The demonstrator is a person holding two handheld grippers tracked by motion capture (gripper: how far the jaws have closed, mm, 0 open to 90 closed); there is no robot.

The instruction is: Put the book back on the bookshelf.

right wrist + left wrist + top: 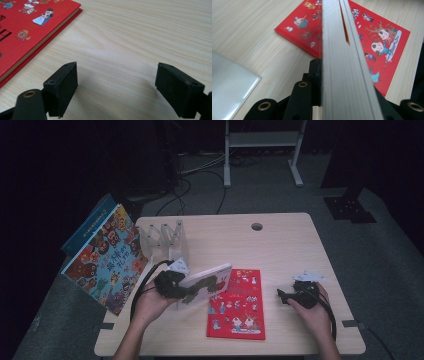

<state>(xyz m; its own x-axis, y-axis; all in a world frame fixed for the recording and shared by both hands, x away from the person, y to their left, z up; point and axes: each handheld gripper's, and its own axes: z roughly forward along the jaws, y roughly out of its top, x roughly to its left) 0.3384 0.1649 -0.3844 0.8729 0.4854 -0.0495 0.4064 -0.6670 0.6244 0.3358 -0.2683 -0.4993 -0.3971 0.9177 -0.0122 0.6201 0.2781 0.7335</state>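
Note:
My left gripper (pixel 186 291) is shut on a thick white book with a green cover picture (pixel 209 279) and holds it tilted above the table. In the left gripper view the book's page edge (pixel 344 62) runs up between the black jaws of the left gripper (pixel 344 85). A red picture book (pixel 237 304) lies flat on the table just right of the held book, also seen as the red book (pixel 384 42) below it. My right gripper (pixel 281 295) rests right of the red book, pointing at it. Its jaws stand open over bare wood (pixel 116 87), with the red book's corner (pixel 30 30) at upper left.
A clear acrylic book rack (pixel 164 237) stands at the table's back left; a clear plastic sheet (pixel 229 87) lies near the left gripper. A large colourful book (pixel 107 262) leans off the table's left edge with a blue book (pixel 90 227) behind it. A cable hole (pixel 257 226) sits at the back.

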